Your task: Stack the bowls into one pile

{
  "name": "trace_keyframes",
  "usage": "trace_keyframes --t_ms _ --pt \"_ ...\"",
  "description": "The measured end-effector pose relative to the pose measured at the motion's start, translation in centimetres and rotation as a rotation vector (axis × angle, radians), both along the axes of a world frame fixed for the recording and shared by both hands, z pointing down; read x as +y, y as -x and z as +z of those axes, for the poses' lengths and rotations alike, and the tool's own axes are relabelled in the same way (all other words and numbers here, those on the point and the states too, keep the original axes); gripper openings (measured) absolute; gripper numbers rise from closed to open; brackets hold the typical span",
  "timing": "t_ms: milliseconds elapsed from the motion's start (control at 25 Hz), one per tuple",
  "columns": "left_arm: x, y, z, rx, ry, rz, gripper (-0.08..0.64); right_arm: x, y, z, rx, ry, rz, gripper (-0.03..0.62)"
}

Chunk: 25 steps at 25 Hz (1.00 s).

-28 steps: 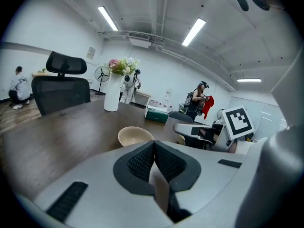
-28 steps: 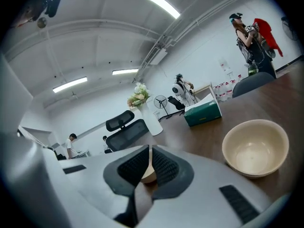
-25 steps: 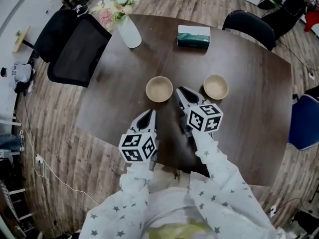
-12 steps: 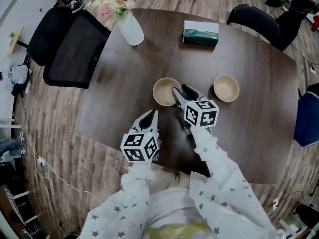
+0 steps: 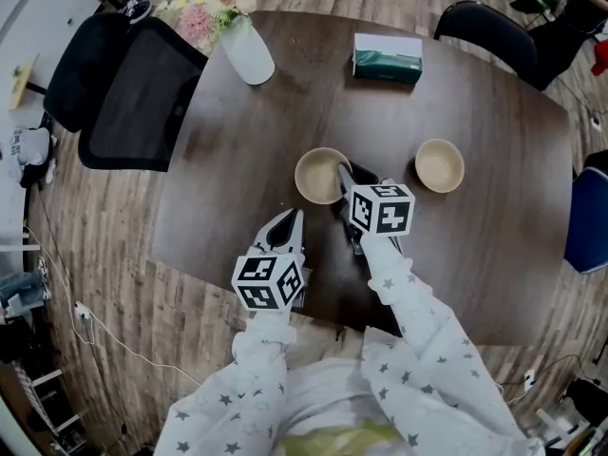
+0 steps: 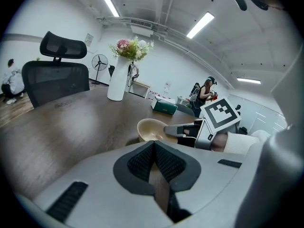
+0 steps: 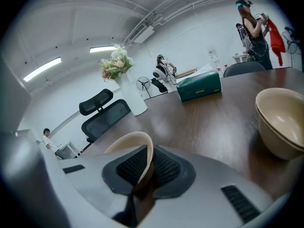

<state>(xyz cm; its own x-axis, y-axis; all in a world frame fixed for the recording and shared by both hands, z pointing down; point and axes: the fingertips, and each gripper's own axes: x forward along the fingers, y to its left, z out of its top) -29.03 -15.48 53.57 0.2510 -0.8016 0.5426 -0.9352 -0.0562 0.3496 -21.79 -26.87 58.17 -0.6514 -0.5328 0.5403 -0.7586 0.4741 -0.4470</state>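
Two tan bowls stand apart on the dark wooden table. My right gripper reaches onto the near right rim of the left bowl. In the right gripper view that rim stands between the ribbed pads, and the jaws of my right gripper are closing and press on it. The other bowl sits free to the right. My left gripper hovers shut and empty near the table's front, just short of the left bowl.
A white vase with flowers and a green tissue box stand at the far side of the table. Black chairs flank it at the back, and a blue chair stands at the right.
My right gripper has moved from between the two bowls left and forward onto the left bowl's rim, which now sits between its jaws. The left gripper has hardly shifted.
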Motion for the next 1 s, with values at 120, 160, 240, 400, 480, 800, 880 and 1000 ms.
trace_keyframes --t_ms 120,160,240,400,480,800,880,1000 --pt "-0.1 0.0 0.1 0.001 -0.001 0.009 0.025 -0.3 -0.3 0.0 0.019 -0.005 0.015 0.046" --pt "-0.2 0.0 0.2 0.001 -0.001 0.011 0.026 -0.3 -0.4 0.0 0.018 -0.003 0.020 0.044" --pt "-0.1 0.0 0.1 0.002 -0.003 0.016 0.026 -0.2 -0.5 0.0 0.014 0.005 0.028 0.040" --pt "-0.2 -0.2 -0.3 -0.002 -0.017 0.021 0.026 -0.3 -0.8 -0.7 0.018 -0.011 0.031 0.040" --pt "0.0 -0.2 -0.6 -0.003 -0.023 0.018 0.025 -0.1 -1.1 -1.1 0.014 -0.017 0.035 0.040" --pt "0.4 -2.4 -2.2 -0.006 -0.052 0.006 0.026 0.0 -4.2 -4.3 -0.054 -0.050 0.076 0.040" --pt "0.4 -3.5 -2.5 -0.005 -0.060 0.012 0.025 -0.1 -5.4 -5.1 -0.067 -0.065 0.090 0.040" --pt "0.1 -4.9 -2.7 -0.006 -0.072 0.037 0.026 -0.4 -7.0 -5.8 -0.090 -0.080 0.120 0.040"
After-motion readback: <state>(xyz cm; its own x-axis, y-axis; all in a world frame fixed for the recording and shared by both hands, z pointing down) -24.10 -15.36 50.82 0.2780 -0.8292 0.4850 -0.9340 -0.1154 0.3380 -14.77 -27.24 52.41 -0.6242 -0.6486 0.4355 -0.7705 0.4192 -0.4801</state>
